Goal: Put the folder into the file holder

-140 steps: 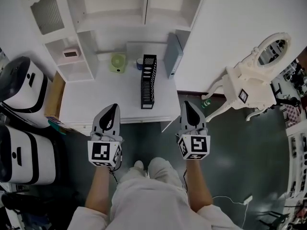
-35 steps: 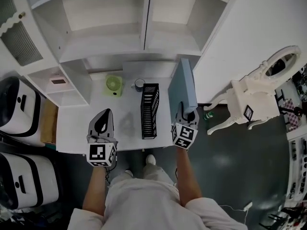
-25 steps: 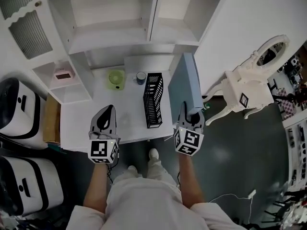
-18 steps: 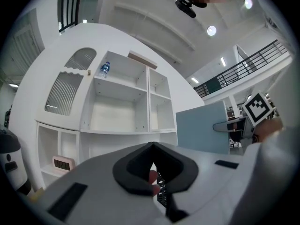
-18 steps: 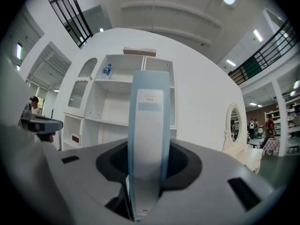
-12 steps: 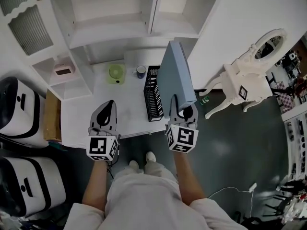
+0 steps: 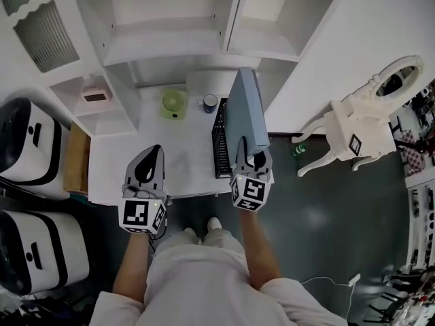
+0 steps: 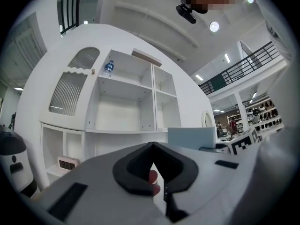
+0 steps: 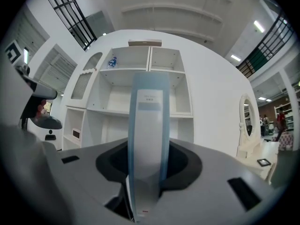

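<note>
Blue-grey folder (image 7: 246,111) stands on edge, clamped at its near spine by the right gripper (image 7: 253,160), whose jaws press on both sides of it. Its spine is upright in the right gripper view, and its long axis runs away from the person toward the shelves. It hangs over the black holder (image 7: 219,141) on the desk (image 7: 183,148); whether they touch is unclear. The left gripper (image 7: 156,152) hovers nearby, jaws together and empty.
</note>
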### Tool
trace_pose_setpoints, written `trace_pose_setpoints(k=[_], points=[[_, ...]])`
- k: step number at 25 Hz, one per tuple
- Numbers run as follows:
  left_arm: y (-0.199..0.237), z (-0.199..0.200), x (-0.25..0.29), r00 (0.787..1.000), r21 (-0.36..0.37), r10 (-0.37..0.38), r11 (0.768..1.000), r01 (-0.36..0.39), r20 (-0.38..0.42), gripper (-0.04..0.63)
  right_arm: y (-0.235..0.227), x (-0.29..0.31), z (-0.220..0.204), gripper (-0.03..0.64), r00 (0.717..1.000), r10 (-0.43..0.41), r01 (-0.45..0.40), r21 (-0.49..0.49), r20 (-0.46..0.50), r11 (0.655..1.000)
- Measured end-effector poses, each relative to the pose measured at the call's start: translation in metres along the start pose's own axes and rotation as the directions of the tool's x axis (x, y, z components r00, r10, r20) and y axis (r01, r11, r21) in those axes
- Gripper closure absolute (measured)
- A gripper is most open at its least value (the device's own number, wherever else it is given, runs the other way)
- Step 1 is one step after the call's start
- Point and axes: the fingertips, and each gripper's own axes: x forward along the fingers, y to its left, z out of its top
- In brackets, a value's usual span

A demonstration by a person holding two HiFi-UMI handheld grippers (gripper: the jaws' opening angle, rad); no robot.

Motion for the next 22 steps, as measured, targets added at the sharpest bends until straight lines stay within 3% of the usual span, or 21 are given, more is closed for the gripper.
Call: trace_pose_setpoints(k=[8, 22], points=[[0.002, -0.013, 0.022, 0.999, 0.019, 0.033, 0.999, -0.033, -0.008, 0.598, 0.003, 0.023, -0.051, 0.469, 0.999, 0.040, -0.039, 0.013, -0.014, 0.999], [-0.005, -0.029, 0.044, 1.000, 0.023, 0.012, 1.000, -0.012, -0.013, 0.598, 0.011, 0.044, -0.140, 0.467, 0.995, 0.054, -0.052, 0.020, -0.089, 0.998]])
